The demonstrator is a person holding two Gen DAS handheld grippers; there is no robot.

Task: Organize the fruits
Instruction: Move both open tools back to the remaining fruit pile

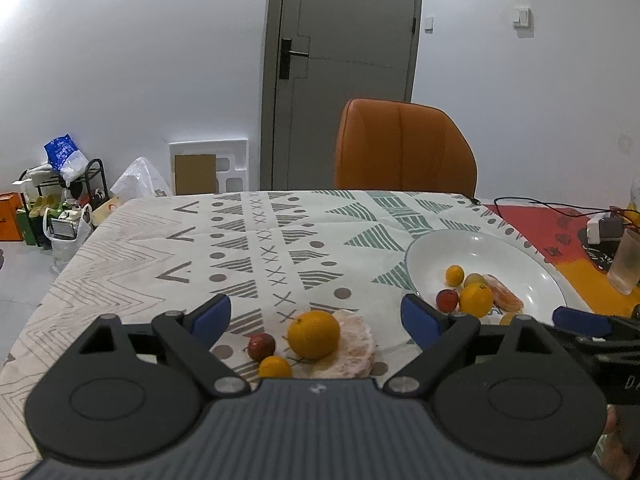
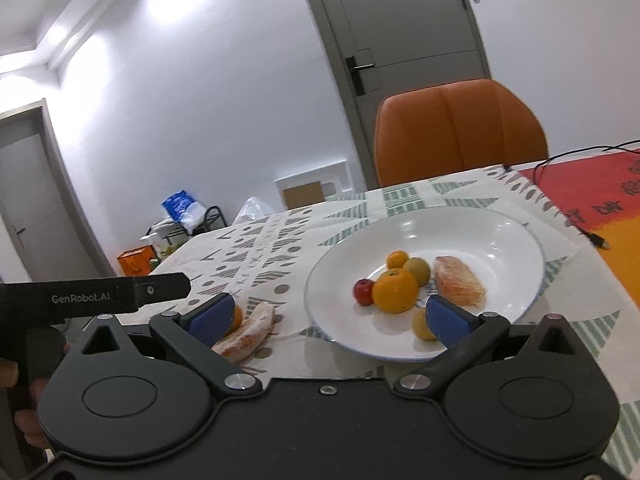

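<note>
My left gripper (image 1: 316, 313) stands open just above the patterned tablecloth. Ahead of it, between the blue pads but untouched, lie a large orange (image 1: 314, 334), a small red fruit (image 1: 261, 346), a small orange fruit (image 1: 275, 367) and a peeled citrus piece (image 1: 358, 346). To the right, the white plate (image 1: 440, 248) holds several fruits. My right gripper (image 2: 328, 318) is open and empty at the near rim of the plate (image 2: 480, 232). On it sit an orange (image 2: 395, 290), a red fruit (image 2: 363, 292), a peeled segment (image 2: 459, 280) and other small fruits. The right pad (image 2: 446, 320) partly hides a small yellow fruit (image 2: 420, 325).
An orange chair (image 1: 404, 148) stands behind the table's far edge. A glass (image 1: 626, 264), a charger block (image 1: 600, 228) and black cables lie on the red and orange mat (image 1: 540, 220) at the right. The table's left edge drops to a cluttered floor.
</note>
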